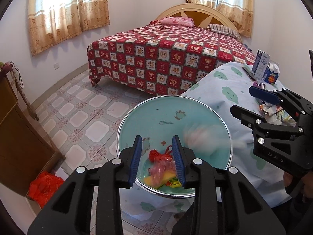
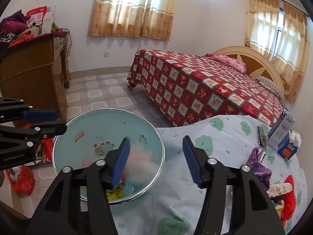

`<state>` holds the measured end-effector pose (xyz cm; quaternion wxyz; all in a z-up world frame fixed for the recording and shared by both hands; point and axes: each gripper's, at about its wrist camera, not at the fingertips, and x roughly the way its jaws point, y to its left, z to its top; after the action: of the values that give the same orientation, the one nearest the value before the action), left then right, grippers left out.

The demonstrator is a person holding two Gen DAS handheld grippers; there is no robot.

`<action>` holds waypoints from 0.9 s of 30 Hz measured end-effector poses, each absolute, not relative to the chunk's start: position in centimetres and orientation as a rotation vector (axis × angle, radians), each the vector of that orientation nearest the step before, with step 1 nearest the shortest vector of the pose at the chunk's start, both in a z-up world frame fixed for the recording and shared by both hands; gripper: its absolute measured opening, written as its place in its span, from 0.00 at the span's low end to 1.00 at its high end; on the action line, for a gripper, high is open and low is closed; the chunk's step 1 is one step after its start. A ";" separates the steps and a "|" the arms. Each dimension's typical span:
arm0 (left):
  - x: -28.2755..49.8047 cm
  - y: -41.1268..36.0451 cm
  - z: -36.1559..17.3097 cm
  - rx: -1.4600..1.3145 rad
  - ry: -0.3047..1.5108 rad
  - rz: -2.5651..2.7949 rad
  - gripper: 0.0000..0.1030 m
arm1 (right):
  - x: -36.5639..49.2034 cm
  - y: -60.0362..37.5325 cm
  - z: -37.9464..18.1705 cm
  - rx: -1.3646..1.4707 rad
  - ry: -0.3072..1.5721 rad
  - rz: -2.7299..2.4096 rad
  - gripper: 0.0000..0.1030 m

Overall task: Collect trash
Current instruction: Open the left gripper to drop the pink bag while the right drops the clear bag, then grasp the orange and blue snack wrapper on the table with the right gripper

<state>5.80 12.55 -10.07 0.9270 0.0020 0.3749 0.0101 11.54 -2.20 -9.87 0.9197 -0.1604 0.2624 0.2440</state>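
The round teal bin [image 1: 174, 121] with a shiny metal rim stands beside the desk [image 2: 215, 137], which wears a soft cloth with green clouds. Crinkly wrappers [image 1: 164, 168] lie inside the bin. A blurry pale scrap [image 2: 140, 160] is over it. The left tool [image 1: 158, 160] gapes narrow and empty over the bin. The right tool [image 2: 156, 160] gapes wide and empty at the bin's rim.

Bed [image 2: 205, 90] with red checked cover; pink pillow [image 2: 230, 61]; curtains [image 2: 133, 9]; wooden cabinet [image 2: 33, 74]; tiled floor [image 1: 78, 105]; wall socket [image 2: 106, 54].

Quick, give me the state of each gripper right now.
Left gripper: open, empty, above the teal metal-rimmed trash bin.
Right gripper: open; a blurred pale wrapper is falling into the bin.
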 end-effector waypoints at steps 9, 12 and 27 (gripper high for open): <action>5.6 12.4 -10.3 0.006 0.774 0.026 0.51 | 10.6 -5.9 -9.4 -0.287 0.541 0.434 0.59; 5.4 11.4 -11.1 0.030 0.787 -0.001 0.51 | 9.6 -8.3 -9.3 -0.274 0.539 0.388 0.59; 4.6 5.6 -13.6 0.145 0.839 -0.090 0.52 | 7.2 -32.4 -13.1 -0.009 0.698 -0.121 0.59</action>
<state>4.61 5.61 -13.59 0.9098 0.0701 0.4067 -0.0435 7.25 -32.43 -13.13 0.9379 -0.0044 0.3418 -0.0594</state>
